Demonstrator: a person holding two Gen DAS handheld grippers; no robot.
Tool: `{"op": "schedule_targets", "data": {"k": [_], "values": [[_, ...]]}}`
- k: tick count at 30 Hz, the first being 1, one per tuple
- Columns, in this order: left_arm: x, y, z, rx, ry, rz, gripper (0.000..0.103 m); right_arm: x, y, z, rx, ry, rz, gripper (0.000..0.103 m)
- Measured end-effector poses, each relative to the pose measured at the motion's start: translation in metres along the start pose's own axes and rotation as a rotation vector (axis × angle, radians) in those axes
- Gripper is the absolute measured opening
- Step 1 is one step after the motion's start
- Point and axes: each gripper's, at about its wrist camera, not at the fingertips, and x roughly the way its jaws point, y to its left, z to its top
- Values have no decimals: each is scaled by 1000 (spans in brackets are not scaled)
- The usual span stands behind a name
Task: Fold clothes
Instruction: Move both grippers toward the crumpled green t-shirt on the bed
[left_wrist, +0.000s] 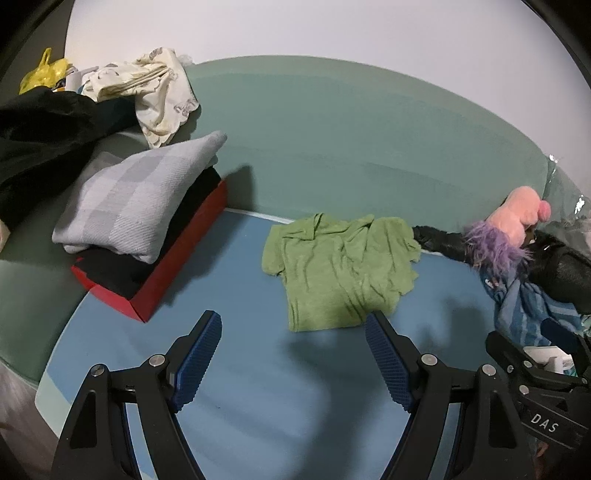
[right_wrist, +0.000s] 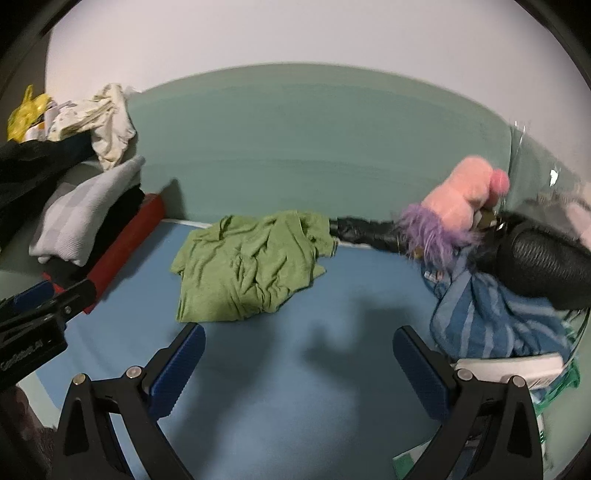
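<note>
The left gripper (left_wrist: 293, 325) stands wide with nothing between its blue ribbed pads (left_wrist: 199, 360), poised over the blue mat (left_wrist: 258, 387). The right gripper (right_wrist: 299, 343) gapes just as wide and empty; its black body, seen from the left wrist camera, bears the white letters "DAS". Just beyond both lies the green T-shirt (left_wrist: 340, 266), crumpled and creased on the mat. A folded grey garment (left_wrist: 129, 199) tops a red box (left_wrist: 173, 273) on the left; a pink plush toy (right_wrist: 458, 199) sits on the right.
</note>
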Motion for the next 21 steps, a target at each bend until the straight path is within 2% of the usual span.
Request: {"op": "schedule_targets", "data": {"k": [3, 4, 6, 8, 12, 21], "values": [[4, 2, 1, -15, 7, -3, 80, -2, -1, 5, -39, -5, 4, 103], [5, 9, -1, -36, -1, -26, 80, -2, -1, 4, -48, 0, 5, 103], [13, 4, 0, -17, 3, 19, 80, -2, -3, 1, -67, 8, 5, 103], [17, 7, -2, -6, -2, 29, 80, -2, -4, -1, -85, 17, 5, 103], [14, 8, -5, -4, -20, 30, 80, 37, 13, -6, -75, 98, -7, 103], [12, 3, -6, -4, -15, 37, 80, 46, 18, -10, -57, 158, 13, 103]]}}
